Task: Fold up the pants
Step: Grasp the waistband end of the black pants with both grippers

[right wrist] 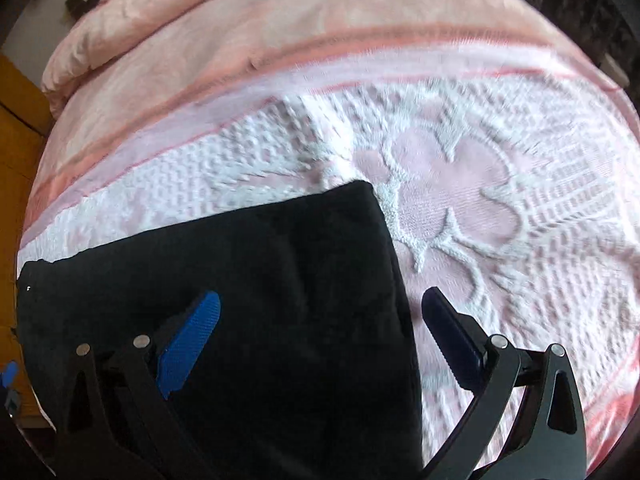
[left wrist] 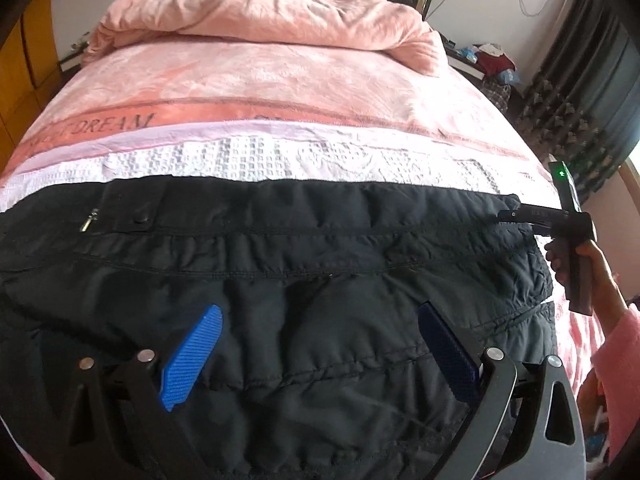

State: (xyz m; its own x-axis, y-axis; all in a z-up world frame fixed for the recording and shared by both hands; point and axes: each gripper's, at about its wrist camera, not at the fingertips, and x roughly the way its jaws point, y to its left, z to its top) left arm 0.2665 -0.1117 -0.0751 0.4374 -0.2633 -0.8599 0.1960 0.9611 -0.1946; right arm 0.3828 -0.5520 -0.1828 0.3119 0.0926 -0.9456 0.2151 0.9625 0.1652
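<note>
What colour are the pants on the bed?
Black pants, plain with stitched seams; clearest in the left wrist view.

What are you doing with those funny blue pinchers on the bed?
A person is folding black pants spread across a pink bed cover. Each hand holds a gripper. The left gripper hovers open over the middle of the pants, holding nothing. The right gripper is open too, at the pants' right edge, one finger over the fabric and one over the bedspread. Neither is gripping the pants.
</note>
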